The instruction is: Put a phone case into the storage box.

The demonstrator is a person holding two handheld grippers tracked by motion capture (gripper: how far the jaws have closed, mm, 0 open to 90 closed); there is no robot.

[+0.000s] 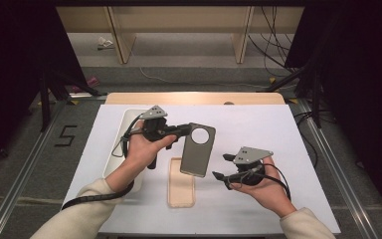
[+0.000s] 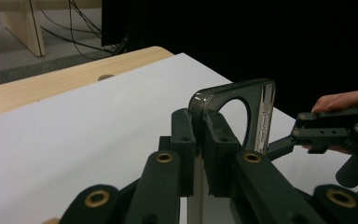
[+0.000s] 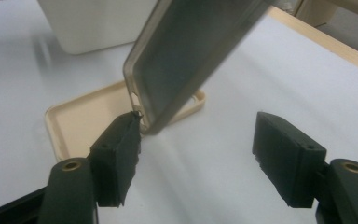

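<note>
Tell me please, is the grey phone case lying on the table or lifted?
Lifted: the left gripper holds the grey phone case above the table.

My left gripper is raised over the table, pointing right, its jaws clamped tight. My right gripper sits lower, pointing left, its jaws spread wide apart.

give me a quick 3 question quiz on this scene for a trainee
1. True or false: the left tool is shut on the grey phone case.
2. Which colour is the phone case lying flat on the white mat: A beige, B blue, C red?
3. How do the right tool's jaws stand?

Key
1. True: its pads clamp the case's edge near the round camera hole.
2. A: the beige phone case lies below the held one.
3. Open, gripping nothing; one tip is right by the grey case's lower corner.
</note>
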